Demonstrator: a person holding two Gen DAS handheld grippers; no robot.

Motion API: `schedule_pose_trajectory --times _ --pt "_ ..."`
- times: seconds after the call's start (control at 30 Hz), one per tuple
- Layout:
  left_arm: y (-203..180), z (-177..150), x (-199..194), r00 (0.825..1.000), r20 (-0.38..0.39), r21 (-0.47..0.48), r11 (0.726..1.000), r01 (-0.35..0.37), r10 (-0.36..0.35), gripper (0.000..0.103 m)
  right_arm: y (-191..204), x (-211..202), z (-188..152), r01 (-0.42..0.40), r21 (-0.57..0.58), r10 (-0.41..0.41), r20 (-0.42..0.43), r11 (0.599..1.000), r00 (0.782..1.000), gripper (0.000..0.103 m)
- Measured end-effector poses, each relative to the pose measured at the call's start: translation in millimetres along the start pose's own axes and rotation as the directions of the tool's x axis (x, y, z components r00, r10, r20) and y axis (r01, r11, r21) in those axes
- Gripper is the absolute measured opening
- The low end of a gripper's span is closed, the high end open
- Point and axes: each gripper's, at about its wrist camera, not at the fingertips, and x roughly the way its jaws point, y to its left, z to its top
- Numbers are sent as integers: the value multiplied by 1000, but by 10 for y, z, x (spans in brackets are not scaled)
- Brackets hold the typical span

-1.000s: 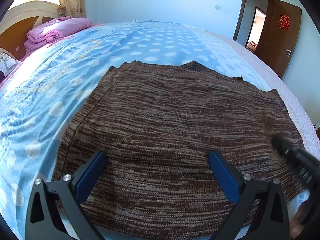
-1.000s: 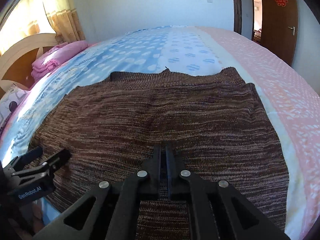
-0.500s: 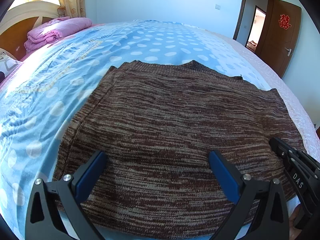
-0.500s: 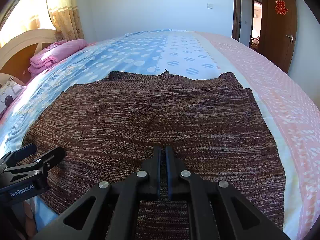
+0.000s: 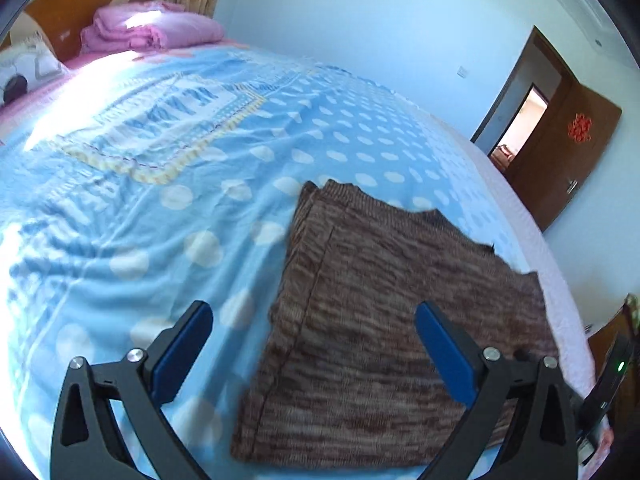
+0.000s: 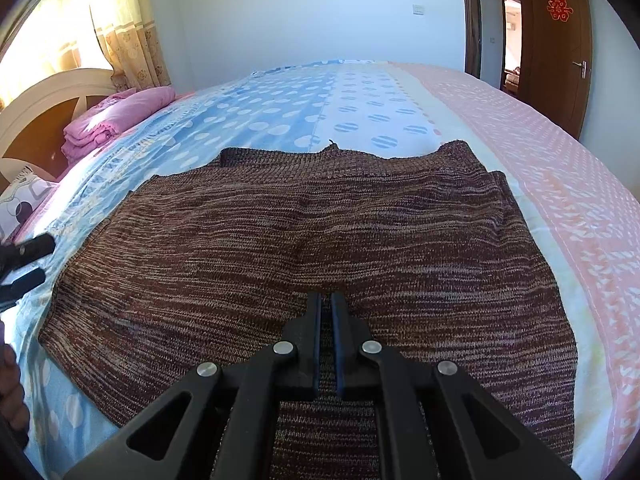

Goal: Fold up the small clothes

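Right now the brown knit garment (image 6: 312, 240) lies flat on the bed (image 6: 360, 96), its near hem under the closed right hand-held gripper (image 6: 328, 308), while the wide-open left hand-held gripper (image 5: 312, 344) straddles its left edge, nearer that side.

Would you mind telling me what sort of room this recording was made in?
Almost certainly a home bedroom. A wide bed with a blue polka-dot sheet fills the view, a wooden headboard stands at its far end with folded pink bedding beside it, and a curtained window sits behind.
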Motion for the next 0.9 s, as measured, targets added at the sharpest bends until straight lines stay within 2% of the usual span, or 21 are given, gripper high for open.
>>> schedule_pose_trajectory --times 0.07,0.13,0.17,0.2,0.27,0.4,0.43,0.5,0.57,0.67,0.73,0.77,0.8,0.9 --pt "54 94 149 1000 -23 -23 1000 17 -17 102 -4 -2 -1 -2 1 2 0 1000 1000 5" --pt "50 117 300 999 -49 -22 1000 4 -5 92 -5 -7 -4 -3 2 3 1 1000 1000 5" --pt "48 108 376 997 -71 -24 1000 11 -13 80 -7 -7 -4 -4 2 4 1 1000 1000 5" --pt "42 88 478 995 -98 -31 999 25 -28 77 -4 -6 -4 -4 3 4 1 1000 1000 5" --pt "19 63 516 996 -85 -8 1000 28 -29 77 -6 -7 -3 -4 4 4 2 1000 1000 5" --pt "83 57 484 991 -92 -33 995 98 -101 76 12 -10 -1 2 -3 -2 3 1000 1000 5" --pt "124 47 456 987 -87 -54 990 128 -132 74 11 -11 0 1 -3 -1 3 1000 1000 5" --pt "211 9 402 986 -68 -97 985 145 -152 57 1 -12 -1 -6 3 6 3 1000 1000 5" --pt "287 -14 379 983 -52 -137 977 165 -173 53 -3 -11 0 -8 5 8 3 1000 1000 5" --pt "238 -10 412 987 -61 -121 983 139 -147 54 0 -11 1 -7 3 7 3 1000 1000 5" --pt "121 -14 435 993 -69 -59 994 97 -101 63 -4 -11 1 -9 5 9 4 1000 1000 5" --pt "56 -12 446 993 -75 -26 995 93 -95 72 -6 -10 1 -11 6 11 4 1000 1000 5" --pt "28 -9 464 993 -81 -6 996 91 -91 77 -8 -8 1 -12 7 12 4 1000 1000 5" --pt "7 -9 476 993 -87 10 997 81 -80 77 -8 -9 -1 -12 7 12 4 1000 1000 5"
